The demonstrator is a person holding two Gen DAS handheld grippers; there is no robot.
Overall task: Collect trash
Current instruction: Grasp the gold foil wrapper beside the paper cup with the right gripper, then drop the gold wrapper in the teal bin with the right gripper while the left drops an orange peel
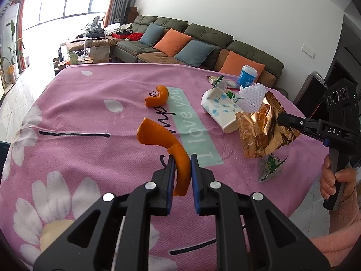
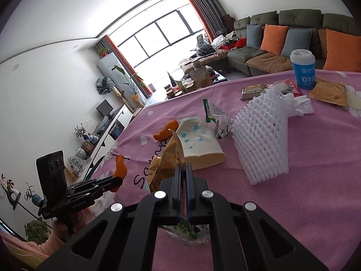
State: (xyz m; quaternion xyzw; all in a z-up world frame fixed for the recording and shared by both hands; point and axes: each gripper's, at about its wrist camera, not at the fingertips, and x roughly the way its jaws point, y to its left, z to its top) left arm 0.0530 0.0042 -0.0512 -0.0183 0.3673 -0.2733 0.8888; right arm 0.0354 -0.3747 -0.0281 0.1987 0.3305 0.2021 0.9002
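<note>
Cup (image 1: 220, 110) on table (image 1: 90, 122) – peel (image 1: 158, 96) left, foam net (image 1: 251, 97) behind.

Home living room, sofa (image 1: 209, 38) with cushions, curtained window (image 2: 158, 36)

Left hand-held gripper (image 1: 182, 164): black linkage arms, round silver screws, blue pads on its fingers (image 1: 195, 180).
Right hand-held gripper (image 2: 183, 169): same black build, white "DAS" lettering, pistol-style handle.
Right hand (image 1: 338, 180): bare skin, pink knitted sleeve.
</note>
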